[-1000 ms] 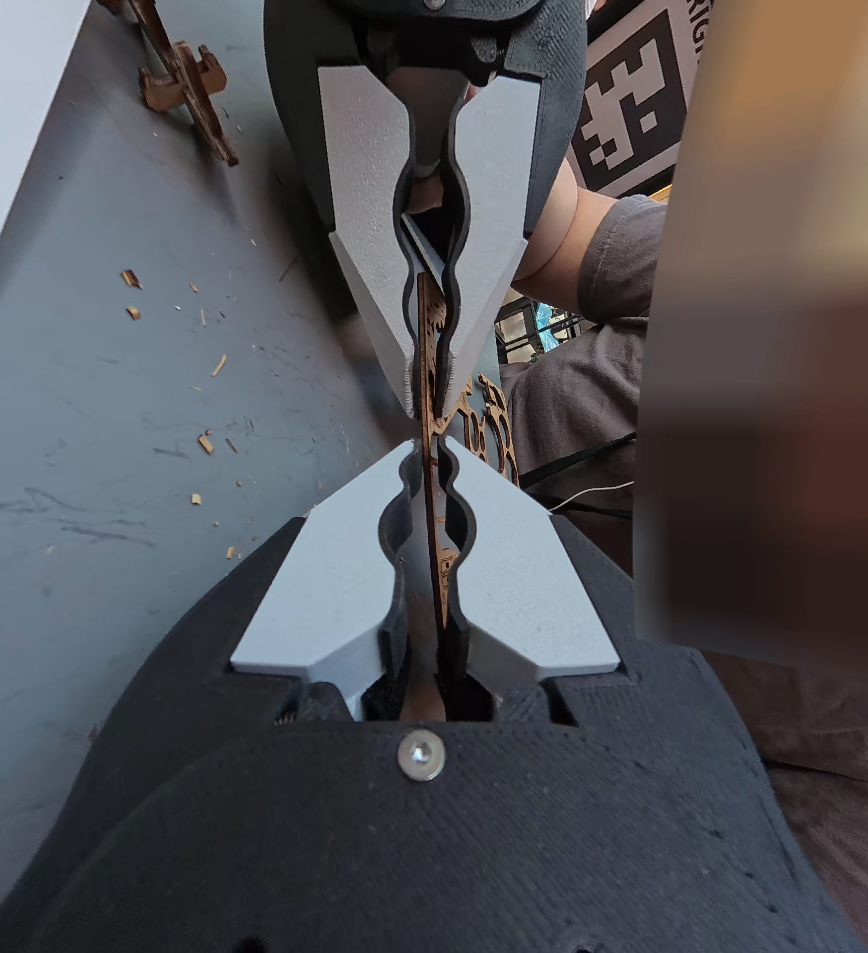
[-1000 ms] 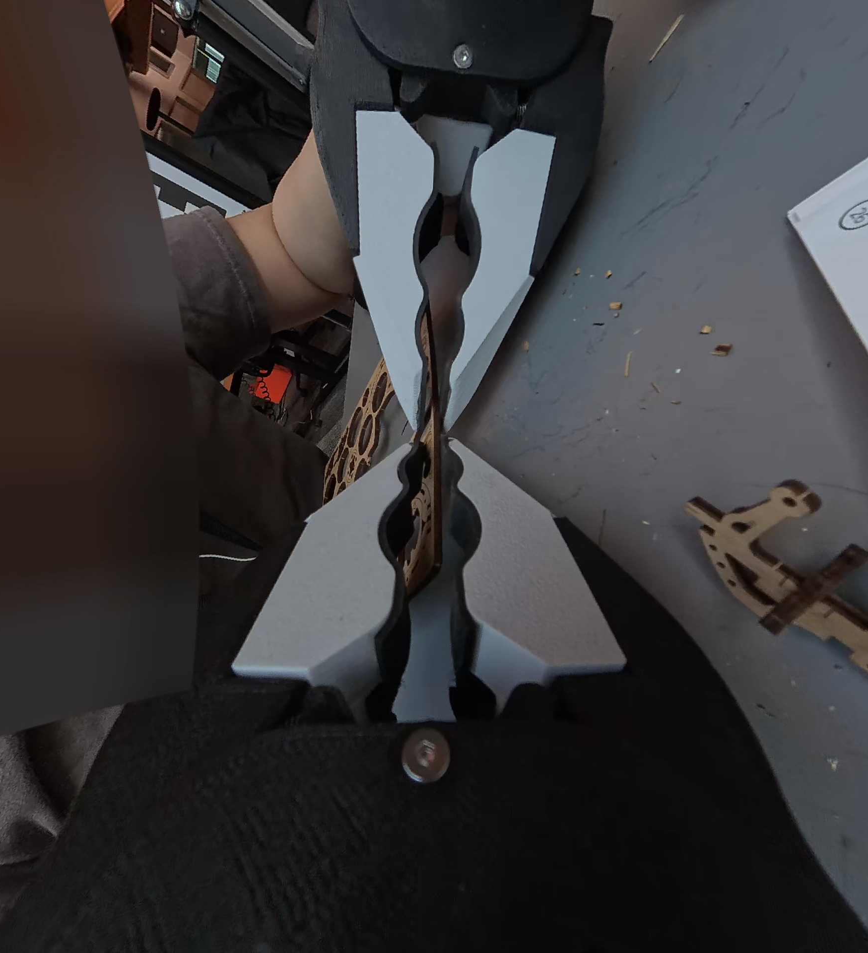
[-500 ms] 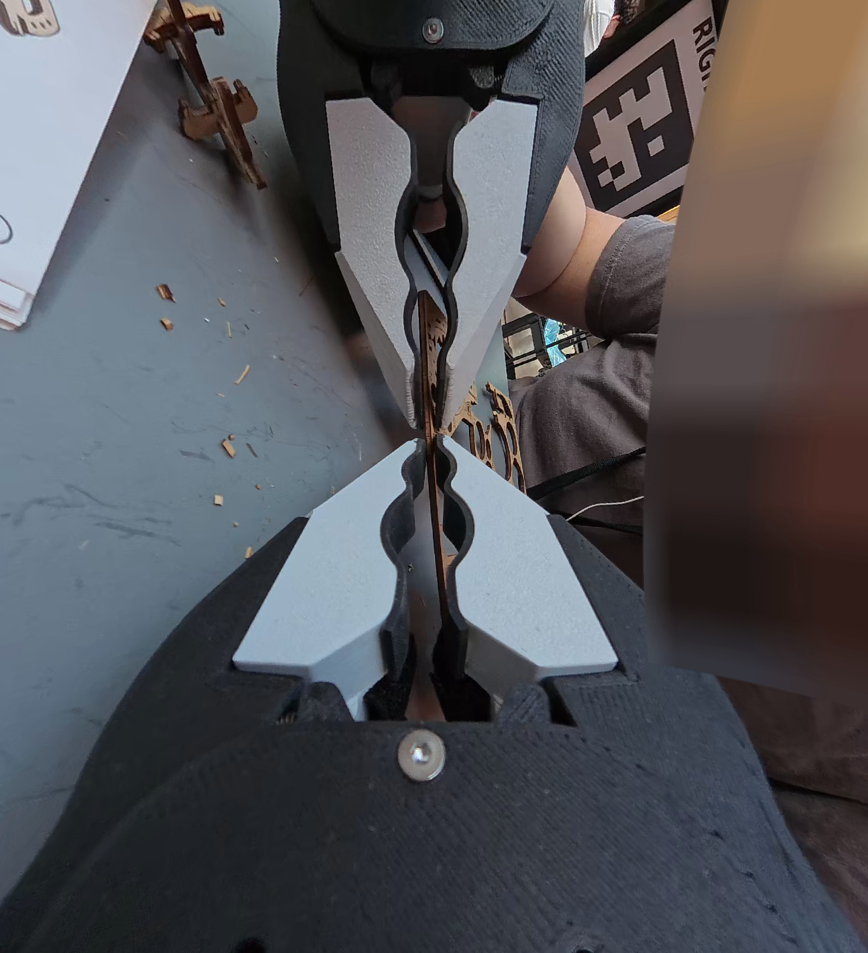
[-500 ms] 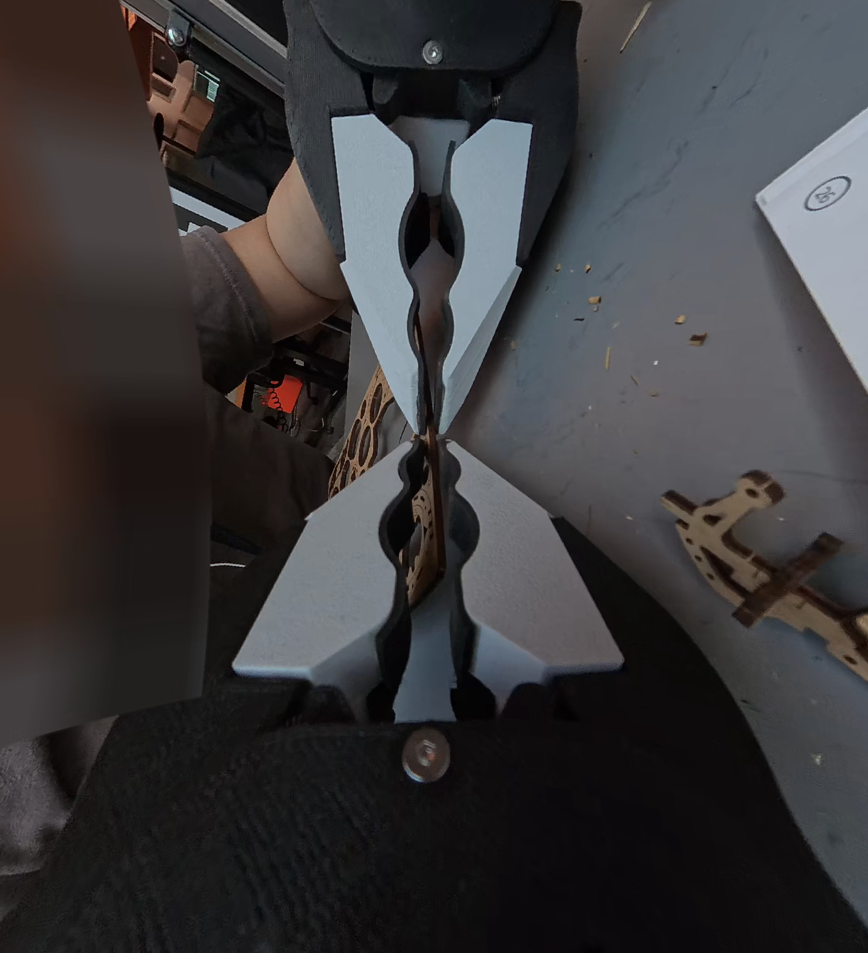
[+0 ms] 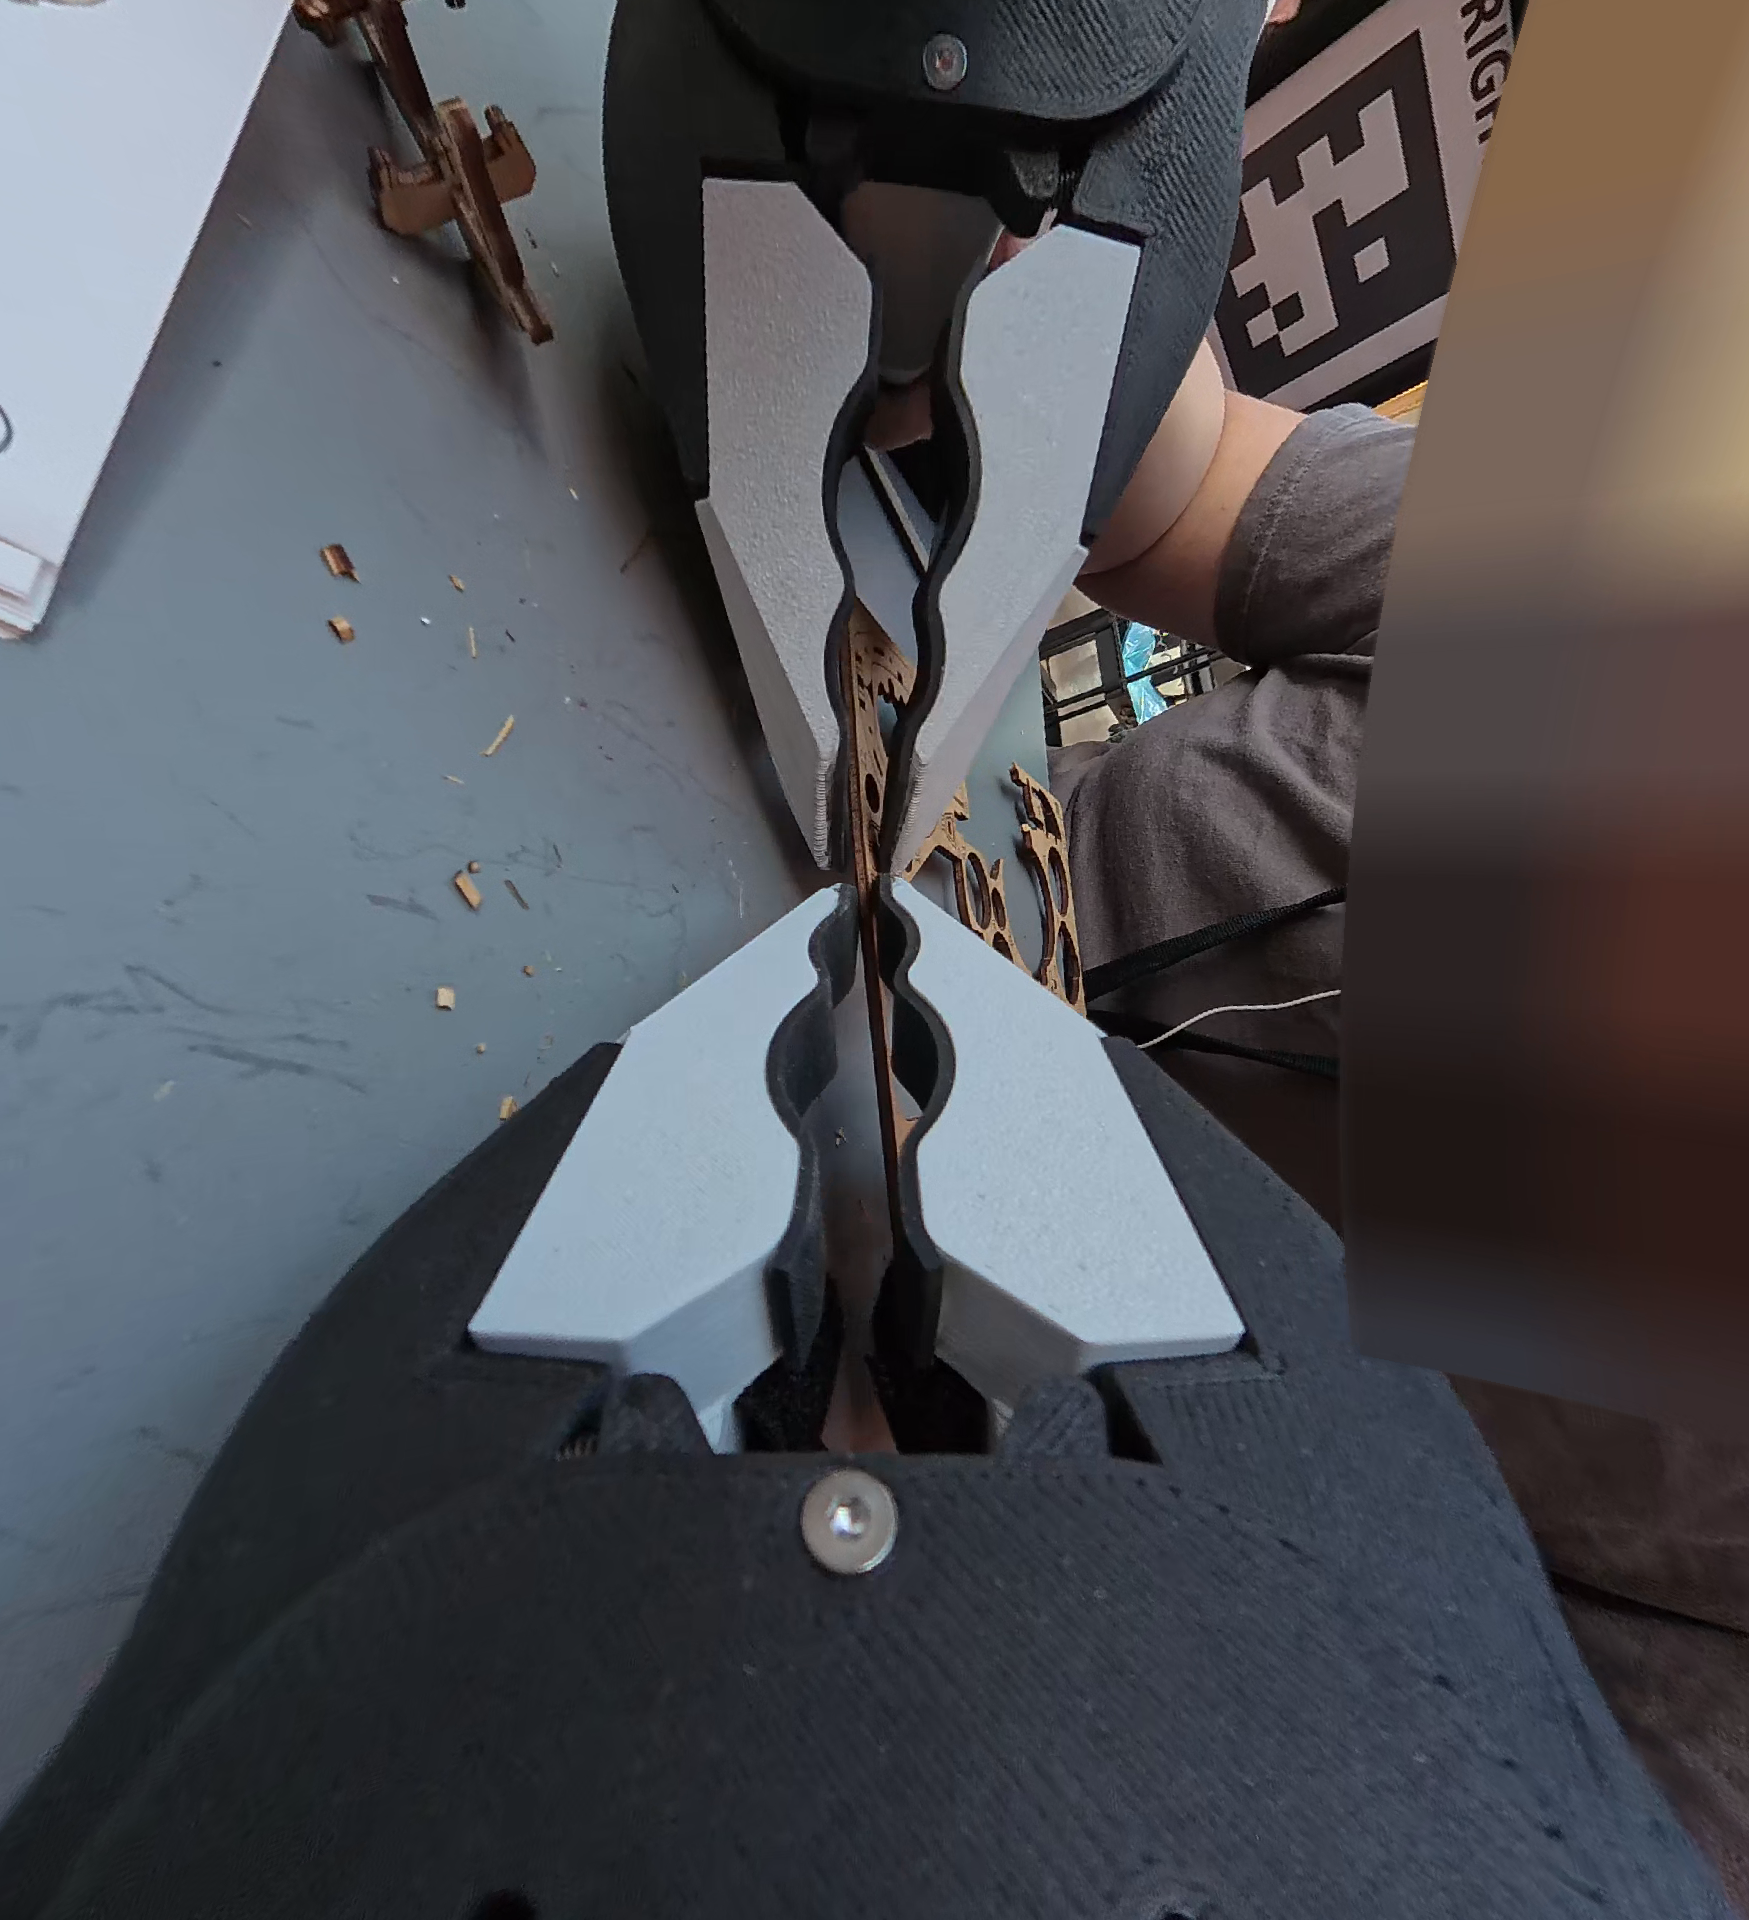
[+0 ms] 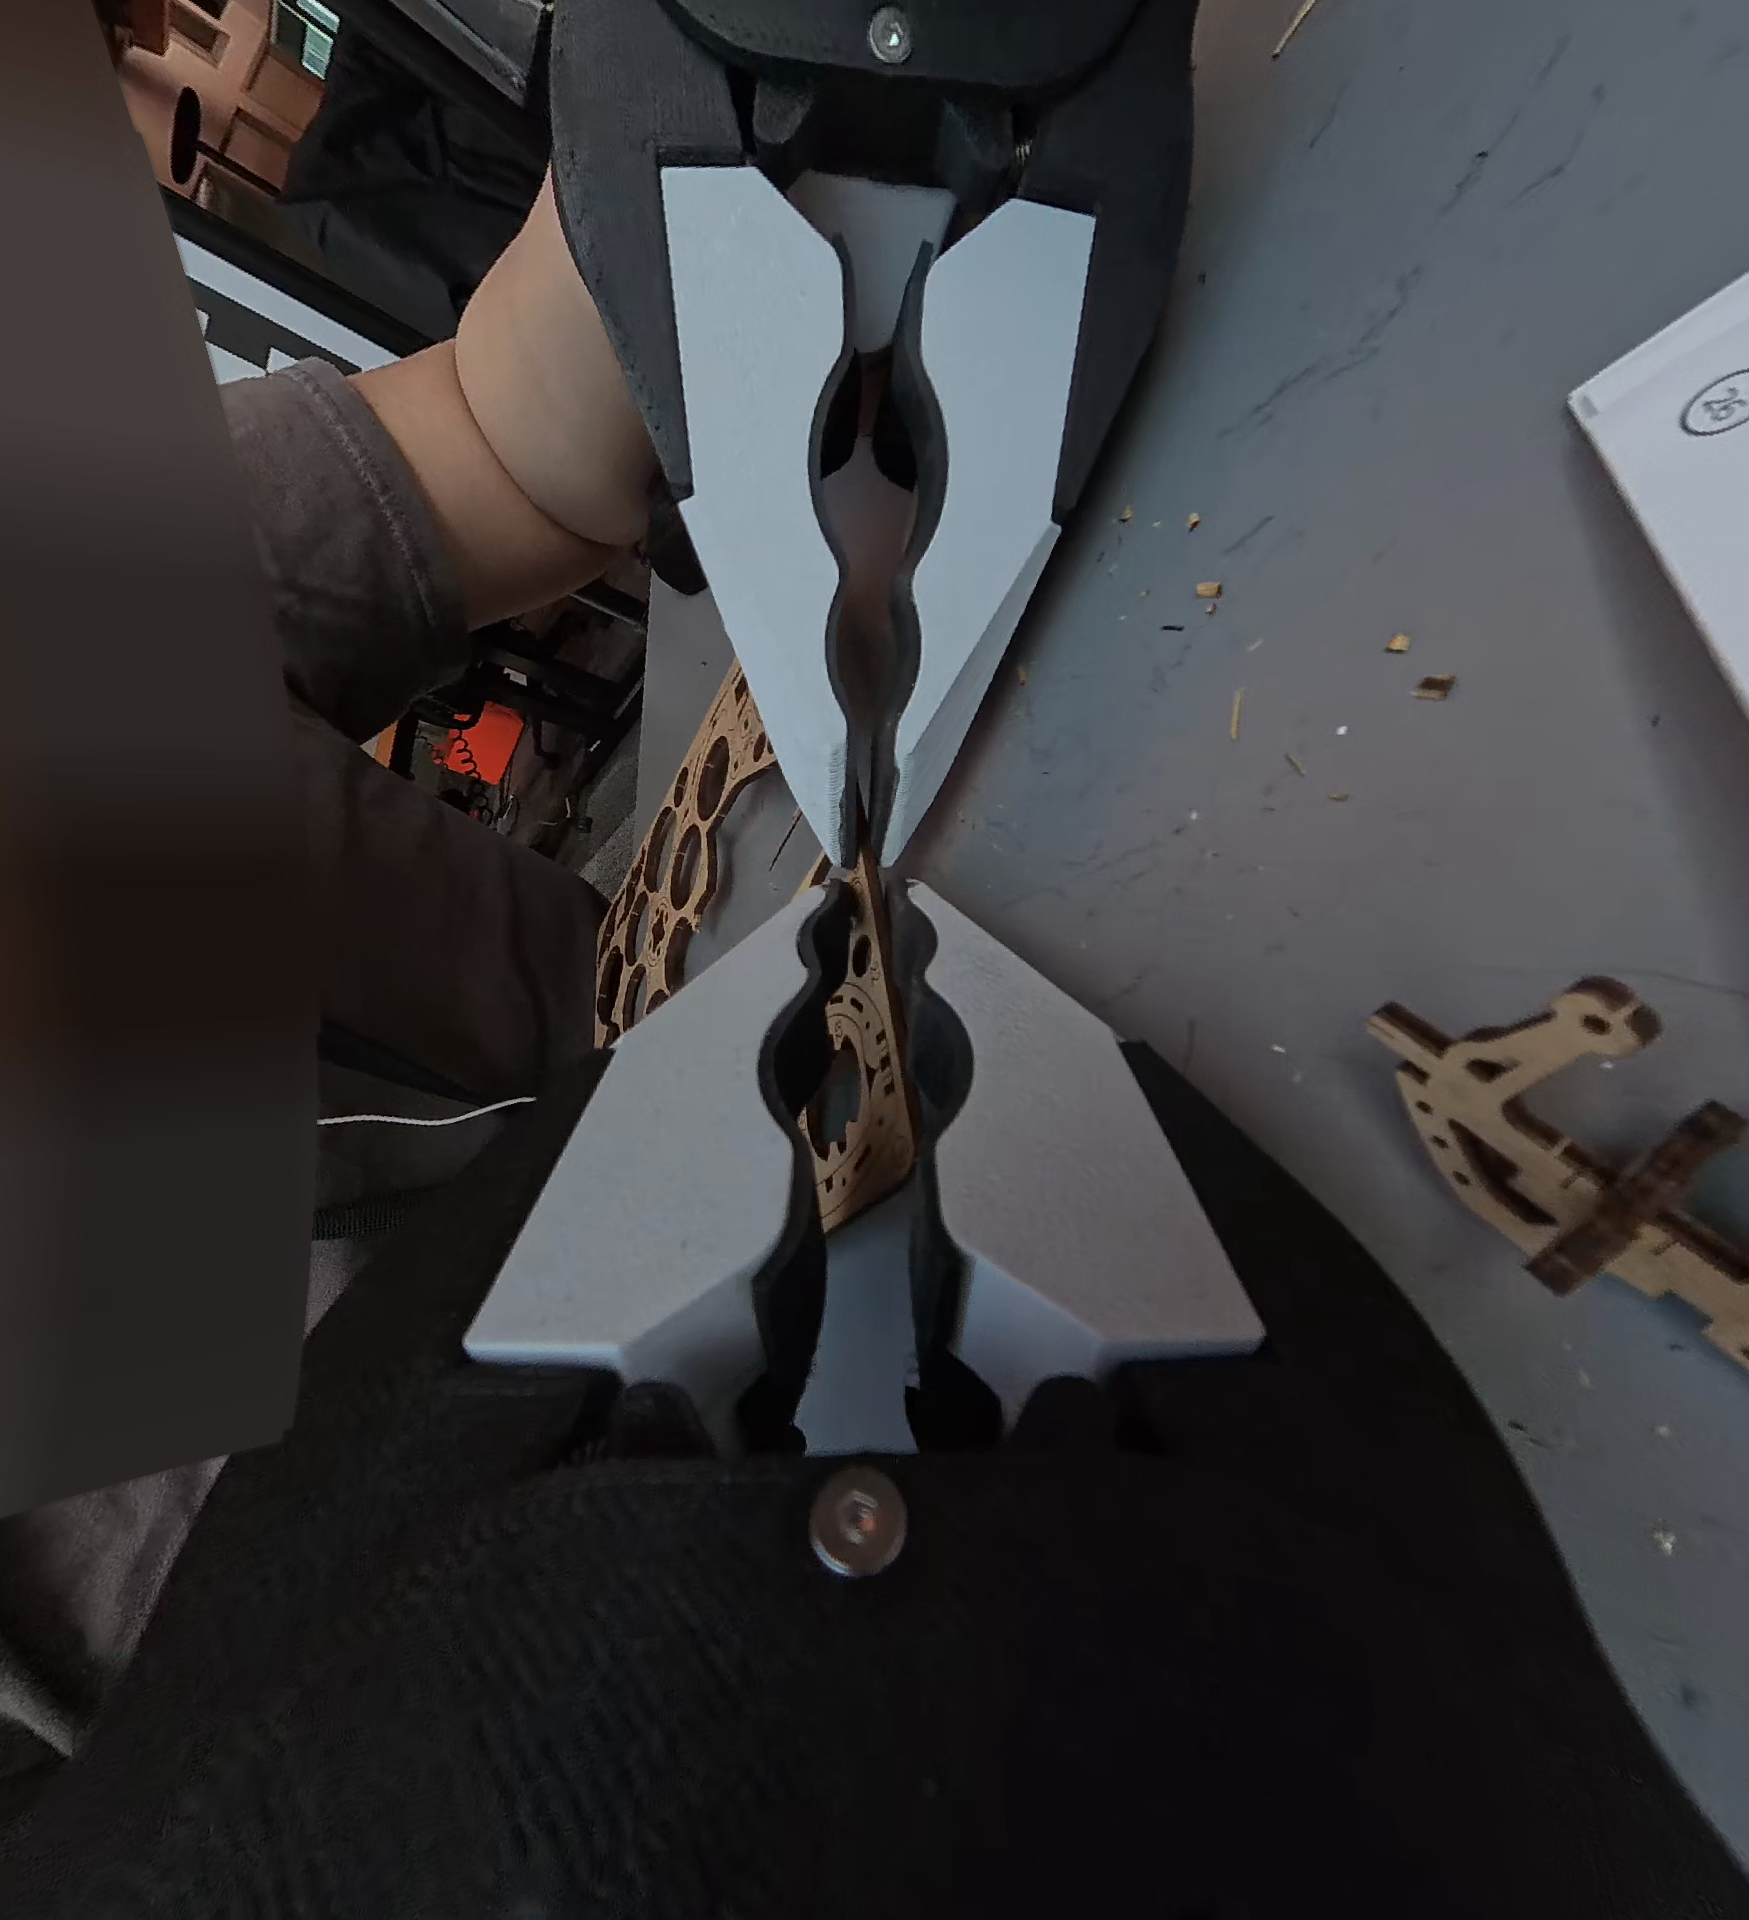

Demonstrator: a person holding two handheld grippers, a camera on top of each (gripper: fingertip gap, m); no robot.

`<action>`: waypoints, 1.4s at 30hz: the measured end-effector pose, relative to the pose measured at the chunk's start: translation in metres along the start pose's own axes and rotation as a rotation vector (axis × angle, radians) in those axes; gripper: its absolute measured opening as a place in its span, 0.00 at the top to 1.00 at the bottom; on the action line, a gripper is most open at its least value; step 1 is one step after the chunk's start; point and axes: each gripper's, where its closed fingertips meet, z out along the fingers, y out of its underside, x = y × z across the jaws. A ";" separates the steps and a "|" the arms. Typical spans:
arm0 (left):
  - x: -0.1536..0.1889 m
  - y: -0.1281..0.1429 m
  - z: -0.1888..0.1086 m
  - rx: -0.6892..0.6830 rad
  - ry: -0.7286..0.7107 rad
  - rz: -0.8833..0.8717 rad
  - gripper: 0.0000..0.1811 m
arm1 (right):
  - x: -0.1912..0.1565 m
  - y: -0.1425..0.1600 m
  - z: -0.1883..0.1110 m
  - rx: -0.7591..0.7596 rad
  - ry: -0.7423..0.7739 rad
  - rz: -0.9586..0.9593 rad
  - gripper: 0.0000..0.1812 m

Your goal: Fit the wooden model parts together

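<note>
My left gripper is shut on a thin wooden sheet part, seen edge-on between its jaws. My right gripper comes in from above, tip to tip with the left, and is shut on the same wooden piece. In the right wrist view, my right gripper is shut on an engraved wooden part, and my left gripper meets it from above. A perforated wooden sheet hangs beside the tips, over the table edge; it also shows in the left wrist view.
A partly assembled wooden model lies on the grey table; it also shows at the top of the left wrist view. A white booklet lies near it. Wood chips are scattered about. A person's arm and lap are close. Less than 4 cm separates the two grippers' tips.
Both grippers stay shut tip to tip on the wood and have shifted together over the table, bringing the white booklet and the assembled model further into view. The held sheet stands straighter in the left jaws.
</note>
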 end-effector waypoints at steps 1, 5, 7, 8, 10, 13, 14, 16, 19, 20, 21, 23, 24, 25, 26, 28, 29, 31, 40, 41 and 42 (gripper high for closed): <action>0.000 0.000 0.000 -0.001 -0.003 -0.003 1.00 | 0.001 0.000 0.000 -0.002 0.004 0.002 0.97; 0.000 0.001 0.000 -0.003 -0.001 -0.016 1.00 | 0.001 0.001 0.001 -0.008 0.018 -0.021 0.97; -0.001 0.001 0.000 -0.004 -0.004 -0.018 1.00 | 0.002 0.002 0.002 -0.011 0.024 -0.025 0.97; -0.001 0.002 0.000 -0.003 -0.011 -0.011 1.00 | 0.002 0.002 0.002 -0.012 0.027 -0.027 0.97; -0.002 0.002 0.000 -0.003 -0.022 -0.005 1.00 | 0.003 0.002 0.002 -0.016 0.038 -0.034 0.97; -0.003 0.002 0.000 -0.006 -0.030 -0.007 1.00 | 0.004 0.003 0.002 -0.020 0.051 -0.041 0.97; -0.003 0.003 0.001 -0.008 -0.035 0.000 1.00 | 0.004 0.003 0.003 -0.023 0.059 -0.055 0.97; -0.003 0.003 0.001 -0.011 -0.040 0.003 1.00 | 0.005 0.003 0.003 -0.025 0.073 -0.066 0.97; -0.004 0.004 0.001 -0.016 -0.049 0.014 1.00 | 0.005 0.004 0.003 -0.031 0.082 -0.079 0.97; -0.004 0.004 0.001 -0.016 -0.051 0.012 1.00 | 0.006 0.004 0.003 -0.031 0.083 -0.075 0.97; -0.004 0.004 0.001 -0.018 -0.054 0.014 1.00 | 0.006 0.004 0.004 -0.034 0.090 -0.079 0.97; -0.005 0.004 0.001 -0.019 -0.062 0.020 1.00 | 0.006 0.004 0.004 -0.035 0.101 -0.091 0.97; -0.004 0.004 0.001 -0.017 -0.059 0.023 1.00 | 0.006 0.004 0.004 -0.031 0.100 -0.097 0.97; -0.003 0.003 0.001 -0.013 -0.041 0.022 1.00 | 0.004 0.003 0.003 -0.020 0.081 -0.091 0.97; -0.001 0.002 0.001 -0.006 -0.023 0.017 1.00 | 0.001 0.002 0.002 -0.008 0.049 -0.071 0.97; 0.002 0.001 0.001 -0.001 -0.005 0.026 1.00 | -0.001 0.000 0.001 0.009 0.031 -0.073 0.97; 0.002 0.002 0.001 -0.004 -0.006 0.034 1.00 | -0.003 0.001 0.000 0.008 0.024 -0.082 0.96; 0.002 0.002 0.001 -0.003 -0.007 0.034 1.00 | -0.003 -0.001 -0.001 0.020 0.018 -0.062 0.96; 0.004 0.003 0.001 -0.007 -0.006 0.057 1.00 | -0.005 0.003 -0.002 0.004 -0.022 -0.010 0.96; 0.005 0.003 0.000 -0.006 -0.004 0.060 1.00 | -0.006 0.001 -0.004 0.017 -0.040 0.010 0.96; 0.005 0.002 0.000 -0.004 -0.005 0.062 1.00 | -0.007 -0.002 -0.006 0.040 -0.058 0.030 0.95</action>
